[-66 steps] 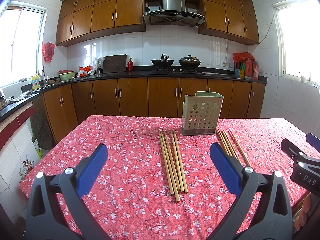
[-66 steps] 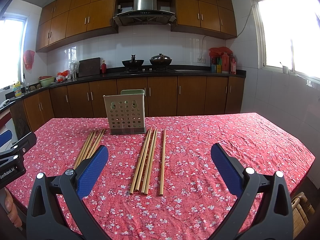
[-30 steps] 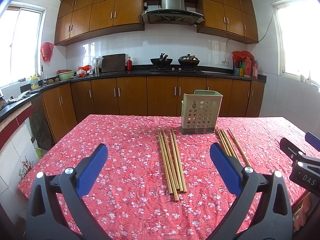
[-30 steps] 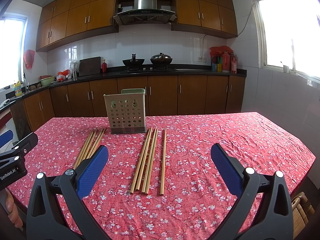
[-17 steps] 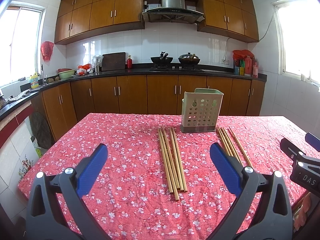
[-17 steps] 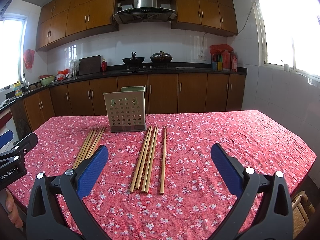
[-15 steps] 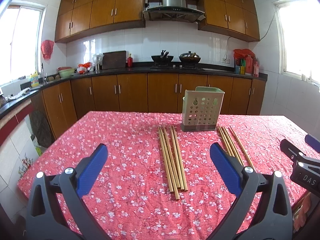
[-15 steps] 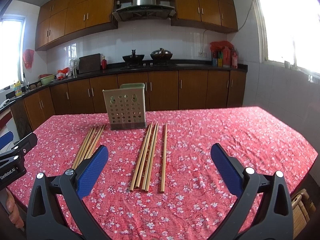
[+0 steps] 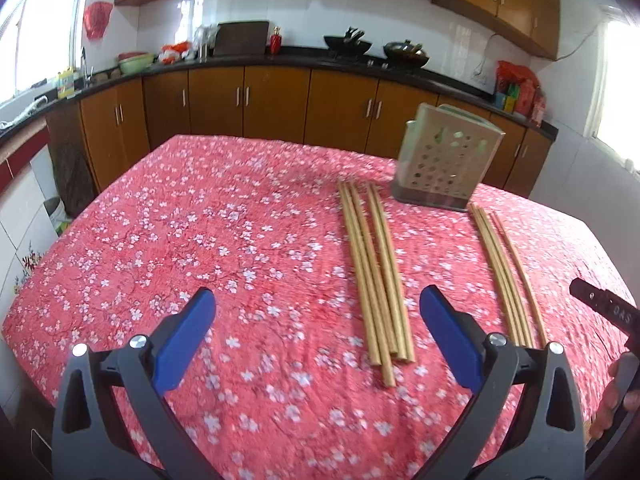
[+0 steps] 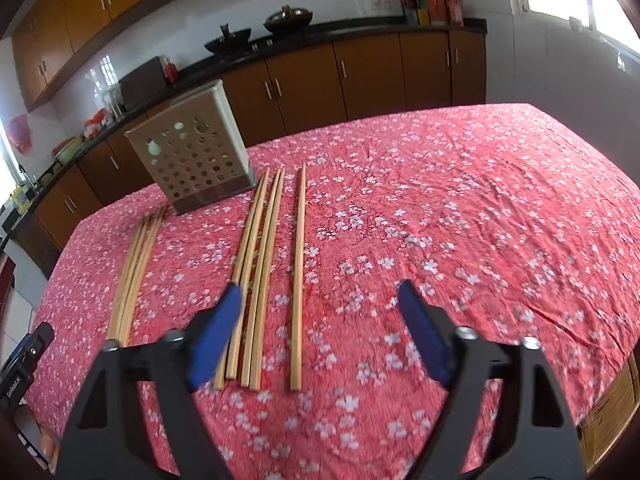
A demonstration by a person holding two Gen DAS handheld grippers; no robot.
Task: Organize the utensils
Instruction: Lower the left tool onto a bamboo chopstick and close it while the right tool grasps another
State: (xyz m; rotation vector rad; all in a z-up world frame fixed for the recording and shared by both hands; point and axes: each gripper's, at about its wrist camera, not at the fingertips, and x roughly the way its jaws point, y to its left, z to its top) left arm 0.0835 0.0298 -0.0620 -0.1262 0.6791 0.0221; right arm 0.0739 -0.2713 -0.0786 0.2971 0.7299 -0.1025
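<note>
Hidden and cut-off parts around the perforated holder [image 9: 447,164]

You cannot see inside the holder from either wrist view. The chopsticks [image 9: 505,276] to its right run under your left hand-held gripper [image 9: 316,334], hiding their near ends. In the right wrist view, the left pad [image 10: 214,336] covers part of the middle bundle [image 10: 256,276].

Item count: table and stove

Chopstick holder [image 10: 192,164]: one, perforated. Chopsticks: two sets on the tablecloth [image 10: 460,208]. Set on the right: five in all, four lying close together [image 10: 270,256] and one single stick [image 10: 298,280] just beside them. Set on the left [image 9: 376,280]: five near ends can be made out, but the sticks lie too tightly packed for a firm count. Pans on the stove [image 9: 347,42]: two, side by side
</note>
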